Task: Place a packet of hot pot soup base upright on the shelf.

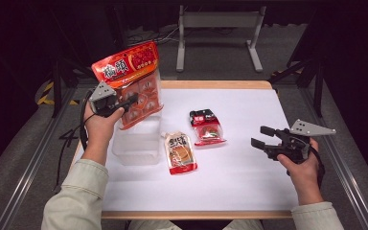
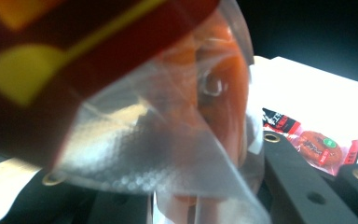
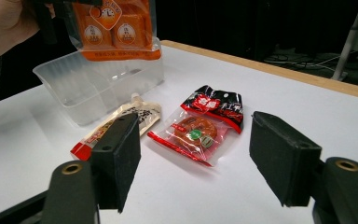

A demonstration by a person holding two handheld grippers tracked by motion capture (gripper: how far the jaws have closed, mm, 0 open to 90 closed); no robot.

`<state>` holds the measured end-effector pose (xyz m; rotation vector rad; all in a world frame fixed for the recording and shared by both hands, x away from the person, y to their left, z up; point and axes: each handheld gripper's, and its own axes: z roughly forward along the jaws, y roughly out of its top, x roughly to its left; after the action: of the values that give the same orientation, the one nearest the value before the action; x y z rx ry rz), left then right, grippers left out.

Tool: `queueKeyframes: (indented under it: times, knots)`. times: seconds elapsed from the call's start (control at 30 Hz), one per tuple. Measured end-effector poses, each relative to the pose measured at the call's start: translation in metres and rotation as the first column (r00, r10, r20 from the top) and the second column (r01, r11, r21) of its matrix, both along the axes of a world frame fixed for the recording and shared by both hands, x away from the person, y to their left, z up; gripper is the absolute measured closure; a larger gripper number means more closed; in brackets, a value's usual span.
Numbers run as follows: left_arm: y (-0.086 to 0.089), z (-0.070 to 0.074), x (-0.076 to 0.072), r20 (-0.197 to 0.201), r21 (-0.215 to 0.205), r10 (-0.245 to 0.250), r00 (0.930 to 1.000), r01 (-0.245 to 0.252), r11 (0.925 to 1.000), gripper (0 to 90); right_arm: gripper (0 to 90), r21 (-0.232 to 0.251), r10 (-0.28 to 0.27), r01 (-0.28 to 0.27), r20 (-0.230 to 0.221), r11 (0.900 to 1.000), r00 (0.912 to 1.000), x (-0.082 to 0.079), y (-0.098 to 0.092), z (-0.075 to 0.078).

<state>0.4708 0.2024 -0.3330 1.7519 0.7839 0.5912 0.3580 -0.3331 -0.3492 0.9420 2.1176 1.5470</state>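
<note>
Left tool (image 1: 130, 99) clamped on big orange snack bag (image 1: 132, 79), bag hanging just above clear plastic bin (image 1: 136, 143) at counter's (image 1: 249, 177) left side. Step judged: lower bag into bin. Advice: keep bag upright, centre bottom edge over opening, sink until it rests inside, then release. Right tool (image 1: 261, 136) held released, empty, well apart. Sauce pouch (image 1: 179, 153) lay just beside bin; small red packet (image 1: 207, 127) near it.

A lab or test room with dark surroundings: a white-topped table (image 1: 249, 187) with a wooden edge stands on grey floor. Beyond the table sit a grey metal stand (image 1: 219, 20) and loose cables (image 1: 146, 36); metal rails (image 1: 26, 163) flank it.
</note>
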Motion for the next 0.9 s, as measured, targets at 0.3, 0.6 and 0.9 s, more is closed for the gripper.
queueKeyframes:
  times: [0.3,0.6,0.9]
  knots:
    - [-0.001,-0.011,0.002,-0.022,0.016,0.008,0.9997,-0.007,0.9998,70.3,33.8,0.000,0.012,-0.012,-0.004,1.000,0.9999,0.001,0.002,-0.002]
    - [-0.008,-0.026,0.008,-0.059,0.015,0.008,0.9982,-0.008,0.9999,70.3,33.4,-0.001,0.017,-0.017,-0.012,1.000,0.9998,0.001,0.003,-0.004]
    - [-0.012,-0.025,0.014,-0.094,0.044,0.023,0.9953,-0.019,0.9989,70.3,33.0,-0.006,0.023,-0.023,-0.015,1.000,0.9996,0.002,0.004,-0.006]
